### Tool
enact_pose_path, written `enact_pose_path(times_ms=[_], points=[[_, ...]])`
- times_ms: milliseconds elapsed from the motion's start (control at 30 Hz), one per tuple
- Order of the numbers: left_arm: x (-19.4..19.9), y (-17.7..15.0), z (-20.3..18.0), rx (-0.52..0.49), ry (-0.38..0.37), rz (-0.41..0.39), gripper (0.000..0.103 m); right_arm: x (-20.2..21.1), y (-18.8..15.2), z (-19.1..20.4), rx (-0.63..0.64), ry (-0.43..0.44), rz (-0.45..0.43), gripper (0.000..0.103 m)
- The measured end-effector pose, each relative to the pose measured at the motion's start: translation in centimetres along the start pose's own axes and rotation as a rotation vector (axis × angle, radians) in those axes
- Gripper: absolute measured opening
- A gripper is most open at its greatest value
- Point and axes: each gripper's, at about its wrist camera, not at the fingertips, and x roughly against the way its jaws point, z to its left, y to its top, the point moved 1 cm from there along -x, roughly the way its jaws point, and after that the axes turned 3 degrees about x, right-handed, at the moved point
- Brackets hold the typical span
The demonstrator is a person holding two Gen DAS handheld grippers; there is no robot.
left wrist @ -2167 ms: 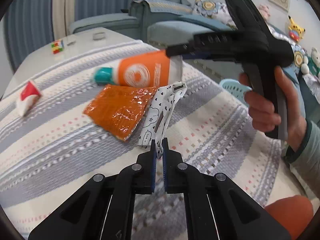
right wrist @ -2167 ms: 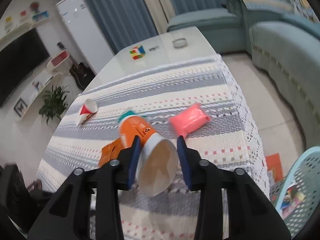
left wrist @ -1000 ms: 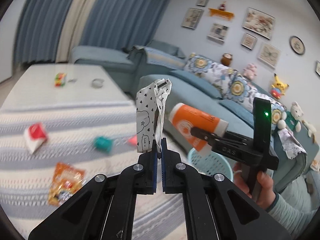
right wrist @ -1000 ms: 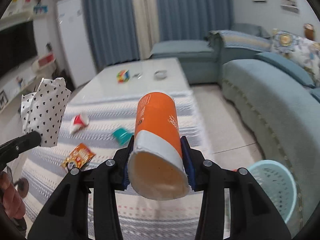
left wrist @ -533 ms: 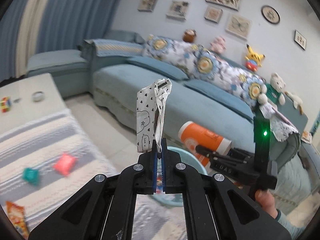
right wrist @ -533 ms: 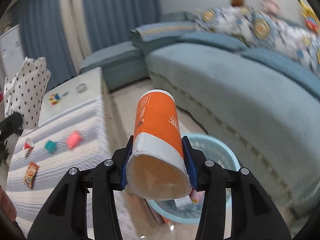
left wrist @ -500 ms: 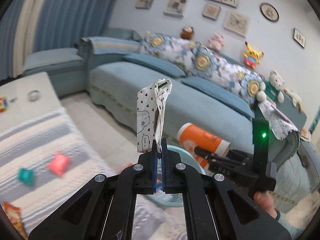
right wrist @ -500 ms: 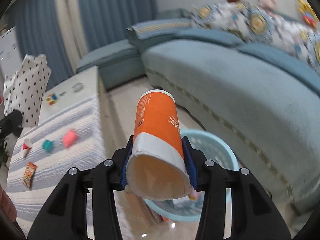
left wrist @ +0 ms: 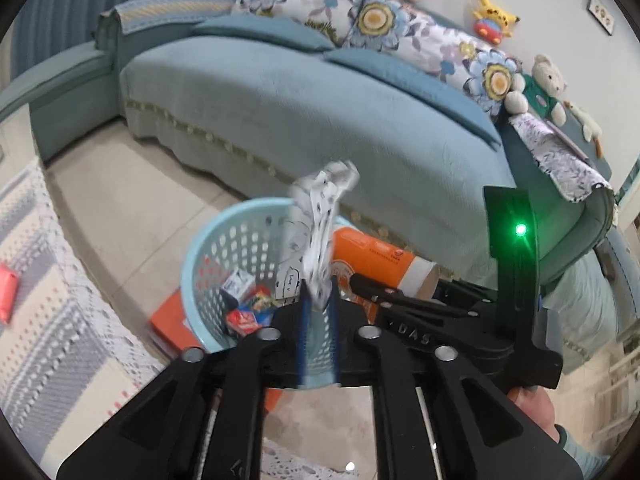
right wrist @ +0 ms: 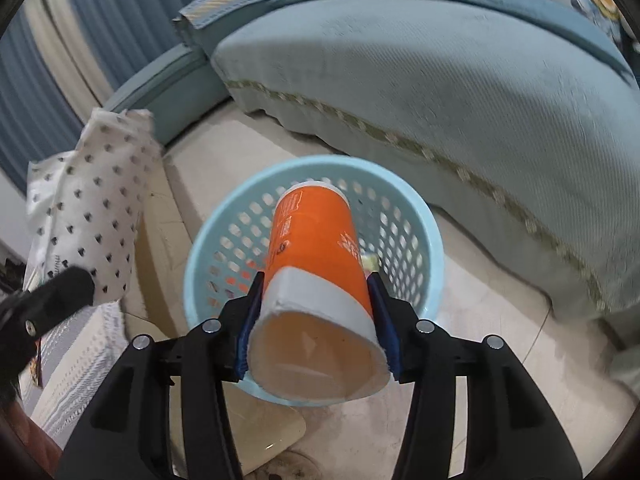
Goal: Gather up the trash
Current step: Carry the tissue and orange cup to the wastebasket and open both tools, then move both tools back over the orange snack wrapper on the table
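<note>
A light-blue perforated basket (left wrist: pixel 192 264) (right wrist: pixel 436 256) stands on the floor beside the sofa. My left gripper (left wrist: pixel 319 300) hovers over its near rim. Its jaws are opening, and the white dotted paper bag (left wrist: pixel 316 232) (right wrist: pixel 92 208) stands blurred and loose in the gap between them. Over the middle of the basket, my right gripper (right wrist: pixel 316 280) is closed around an orange paper cup (right wrist: pixel 316 248) (left wrist: pixel 372 256), open end toward the camera. Its jaws are opening, though the pads still touch the cup's sides.
Small packets (left wrist: pixel 244 304) lie in the basket. An orange flat thing (left wrist: pixel 172 320) lies on the floor under its edge. The teal sofa (left wrist: pixel 320 112) runs behind the basket. The striped tablecloth (left wrist: pixel 48 320) with a pink packet (left wrist: pixel 6 296) is at the left.
Both grippers swung from the table to above the basket and came lower. The left jaws parted, and the bag now leans loosely. The right jaws widened slightly around the cup.
</note>
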Motion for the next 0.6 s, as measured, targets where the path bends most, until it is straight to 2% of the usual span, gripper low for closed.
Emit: enact_pose_path(times_ms=[67,133,367,600], points=[[-0.1,-0.2,0.5,0.007,0.001,-0.003,0.033,0.0,-0.1,-0.5,-0.014,0.001,-0.002,0.050],[0.0,-0.4,1.2,0.025,0.013,-0.010,0.043,0.0,-0.1,-0.8,-0.023,-0.004,-0.012,0.054],[1.7,-0.3,2.8,0.056,0.022,-0.031,0.044,0.3,-0.7,-0.3,-0.014,0.016,-0.017,0.054],[4.4,0.0,3.2,0.072,0.029,-0.074,0.044,1.8,-0.9,2.9,0.062,0.029,-0.053,0.054]])
